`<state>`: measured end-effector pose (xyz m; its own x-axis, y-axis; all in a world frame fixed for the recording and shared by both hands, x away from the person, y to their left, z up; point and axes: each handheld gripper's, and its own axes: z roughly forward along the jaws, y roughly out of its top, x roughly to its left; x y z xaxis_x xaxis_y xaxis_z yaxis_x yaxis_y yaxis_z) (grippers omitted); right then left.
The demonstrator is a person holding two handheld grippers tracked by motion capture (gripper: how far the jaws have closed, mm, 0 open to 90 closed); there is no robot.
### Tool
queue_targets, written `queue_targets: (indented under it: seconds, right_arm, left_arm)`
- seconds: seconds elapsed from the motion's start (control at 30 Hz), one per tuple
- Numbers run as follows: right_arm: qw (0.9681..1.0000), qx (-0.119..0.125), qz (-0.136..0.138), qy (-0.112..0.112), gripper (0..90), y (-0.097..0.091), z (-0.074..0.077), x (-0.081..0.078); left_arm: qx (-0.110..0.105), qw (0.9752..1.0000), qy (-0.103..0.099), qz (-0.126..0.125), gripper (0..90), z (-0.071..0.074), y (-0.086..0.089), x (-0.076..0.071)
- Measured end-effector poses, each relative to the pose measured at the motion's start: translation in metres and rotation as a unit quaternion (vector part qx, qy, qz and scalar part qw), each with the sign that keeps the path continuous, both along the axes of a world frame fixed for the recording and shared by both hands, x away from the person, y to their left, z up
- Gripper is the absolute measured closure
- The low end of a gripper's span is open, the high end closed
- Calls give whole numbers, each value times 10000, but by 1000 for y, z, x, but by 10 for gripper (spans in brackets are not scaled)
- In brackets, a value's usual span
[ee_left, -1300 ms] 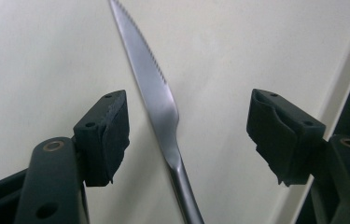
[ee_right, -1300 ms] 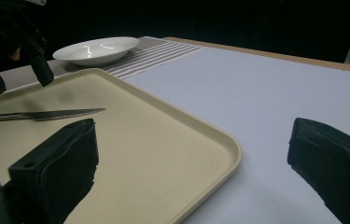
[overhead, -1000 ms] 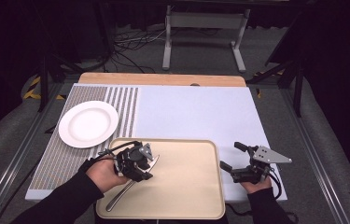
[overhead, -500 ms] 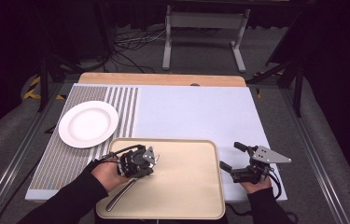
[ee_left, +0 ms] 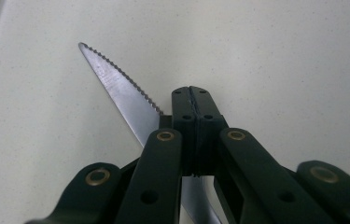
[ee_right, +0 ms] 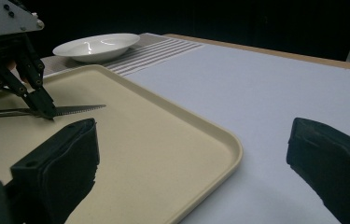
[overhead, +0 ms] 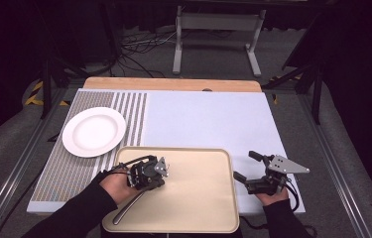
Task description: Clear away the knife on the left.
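A serrated knife is being clamped by the left hand-held gripper over the beige tray. The right hand-held gripper is being held wide apart, gripping nothing, beside the tray.

Both forearms wear dark sleeves down to the wrists. The left tongs are black, with brass-coloured rivets and small round screw holes along their linked arms, and a black cable loops off the body at 11 o'clock. The right tongs are black too, topped by a grey three-cornered plate with dark screws.
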<state>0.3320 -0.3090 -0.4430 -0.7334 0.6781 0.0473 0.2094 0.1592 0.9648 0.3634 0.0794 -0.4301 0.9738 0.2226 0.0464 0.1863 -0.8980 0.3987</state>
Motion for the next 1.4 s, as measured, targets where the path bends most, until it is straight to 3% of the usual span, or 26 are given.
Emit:
queue_targets:
  seconds: [0.33,0.8,1.4]
  right_arm:
    - [10000,-4,-1,0,32,0,0,0]
    - [10000,-24,-8,29,32,1,0,0]
    - [10000,-44,-21,64,33,1,-1,1]
  left_arm:
    - [75,9999,-44,98,900,0,9,4]
    - [157,9989,-49,448,900,1,29,12]
    - [218,9978,-38,618,900,1,51,16]
